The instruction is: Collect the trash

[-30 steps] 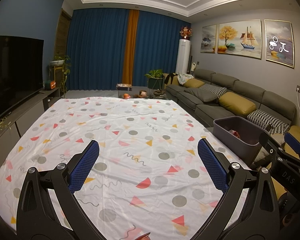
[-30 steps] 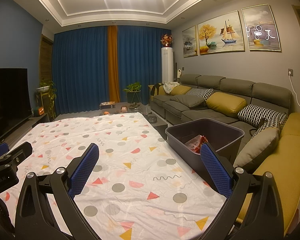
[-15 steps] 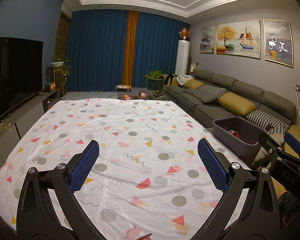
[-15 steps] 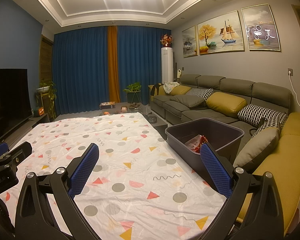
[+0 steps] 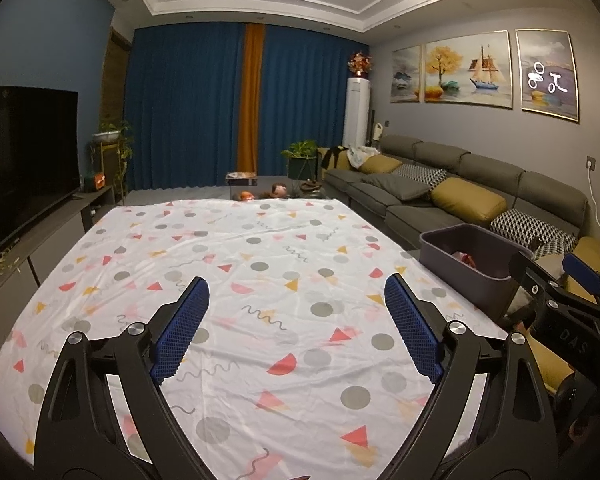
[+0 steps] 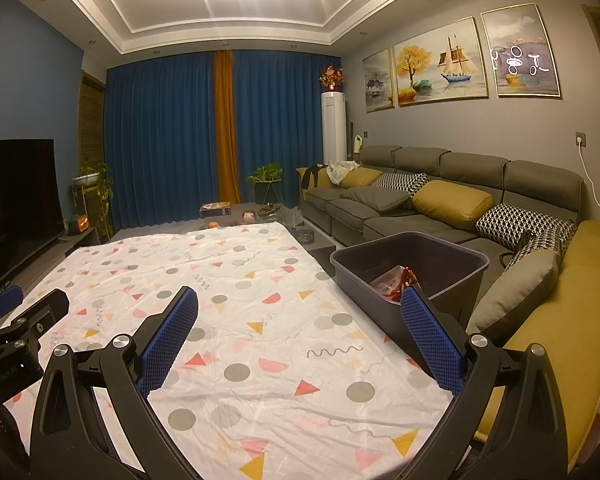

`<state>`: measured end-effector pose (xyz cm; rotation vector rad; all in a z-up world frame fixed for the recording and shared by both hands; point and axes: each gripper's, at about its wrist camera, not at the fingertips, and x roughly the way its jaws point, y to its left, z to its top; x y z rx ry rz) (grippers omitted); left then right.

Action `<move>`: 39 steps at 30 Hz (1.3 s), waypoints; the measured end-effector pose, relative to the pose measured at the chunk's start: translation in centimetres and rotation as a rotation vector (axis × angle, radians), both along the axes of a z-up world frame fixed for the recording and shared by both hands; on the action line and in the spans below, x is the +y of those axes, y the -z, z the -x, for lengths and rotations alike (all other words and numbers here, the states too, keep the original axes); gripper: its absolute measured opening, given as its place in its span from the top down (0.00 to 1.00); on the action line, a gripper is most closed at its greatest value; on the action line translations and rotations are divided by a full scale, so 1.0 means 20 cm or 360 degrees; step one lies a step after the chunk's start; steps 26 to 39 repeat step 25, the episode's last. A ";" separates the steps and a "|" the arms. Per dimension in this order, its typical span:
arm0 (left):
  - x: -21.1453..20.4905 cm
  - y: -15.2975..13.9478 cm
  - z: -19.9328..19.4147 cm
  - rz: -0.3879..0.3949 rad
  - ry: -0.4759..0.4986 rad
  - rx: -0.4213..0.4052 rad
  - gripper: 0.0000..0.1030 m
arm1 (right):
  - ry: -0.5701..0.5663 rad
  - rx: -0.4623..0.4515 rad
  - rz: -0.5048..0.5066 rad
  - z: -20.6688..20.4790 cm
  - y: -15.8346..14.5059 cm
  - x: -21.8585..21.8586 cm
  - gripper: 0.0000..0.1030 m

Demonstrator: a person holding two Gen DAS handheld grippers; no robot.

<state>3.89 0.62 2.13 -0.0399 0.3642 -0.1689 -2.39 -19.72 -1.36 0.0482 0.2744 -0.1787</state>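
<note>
Left claw [image 5: 296, 320]: wide, just narrowed slightly, nothing held. Right claw [image 6: 300, 332]: wide, nothing held. Bin [image 6: 452, 258]: red wrapper [image 6: 394, 280] contained, beside desk [image 6: 260, 320].

The patterned surface [image 5: 260, 280] lies flat and bare ahead of you, giving free passage across it. At its right edge the grey bin [image 6: 412, 264] stands as the only obstacle; the sofa [image 6: 440, 200] blocks movement beyond it.
</note>
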 end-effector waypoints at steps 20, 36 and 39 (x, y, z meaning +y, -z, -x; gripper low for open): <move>0.00 0.01 0.00 -0.0003 -0.0048 -0.0022 0.06 | -0.0002 -0.0005 -0.0019 0.01 0.00 -0.03 0.05; 0.02 0.00 0.01 0.0032 -0.0074 -0.0023 0.06 | -0.0004 -0.0008 -0.0023 0.01 0.00 -0.04 0.05; 0.02 0.00 0.01 0.0032 -0.0074 -0.0023 0.06 | -0.0004 -0.0008 -0.0023 0.01 0.00 -0.04 0.05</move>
